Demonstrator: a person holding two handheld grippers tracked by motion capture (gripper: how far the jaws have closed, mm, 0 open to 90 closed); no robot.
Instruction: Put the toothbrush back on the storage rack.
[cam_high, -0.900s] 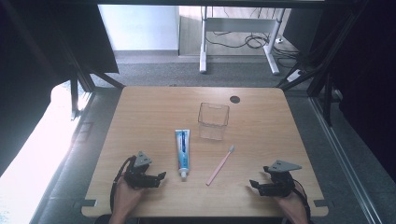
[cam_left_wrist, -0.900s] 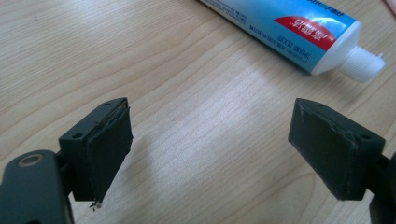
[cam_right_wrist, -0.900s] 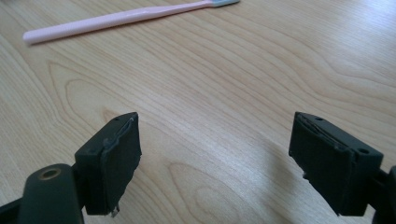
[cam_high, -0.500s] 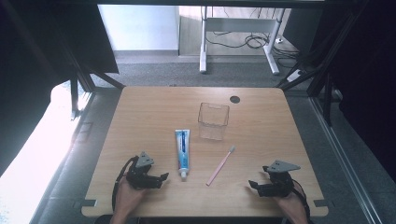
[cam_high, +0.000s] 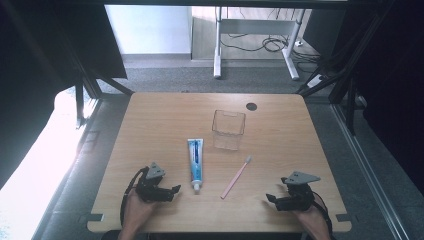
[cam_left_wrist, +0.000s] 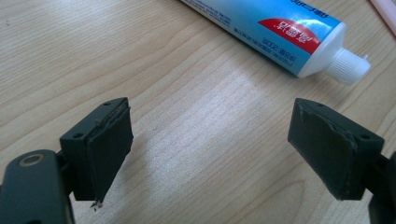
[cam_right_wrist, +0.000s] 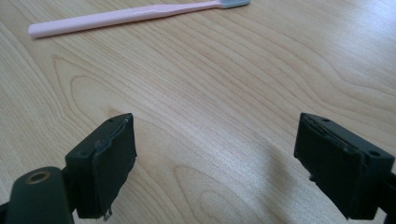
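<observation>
A blue and white toothpaste tube (cam_high: 196, 159) lies on the wooden table, its white cap (cam_left_wrist: 348, 66) toward the near edge. A pink toothbrush (cam_high: 235, 177) lies slanted to its right, and a clear plastic cup (cam_high: 228, 129) stands behind both. My left gripper (cam_high: 172, 191) rests low near the front left, open, just left of the tube's cap. Nothing lies between its pads (cam_left_wrist: 112, 144). My right gripper (cam_high: 271, 199) rests near the front right, open and empty, with the toothbrush (cam_right_wrist: 130, 16) lying ahead of its jaws.
A dark round hole (cam_high: 251, 106) marks the table's (cam_high: 160, 125) far right part. Behind the table stand a white desk frame (cam_high: 255, 35) with cables on the floor and black frame struts at both sides.
The left gripper has shifted slightly to the right, toward the toothpaste cap. The right gripper has stayed in place.
</observation>
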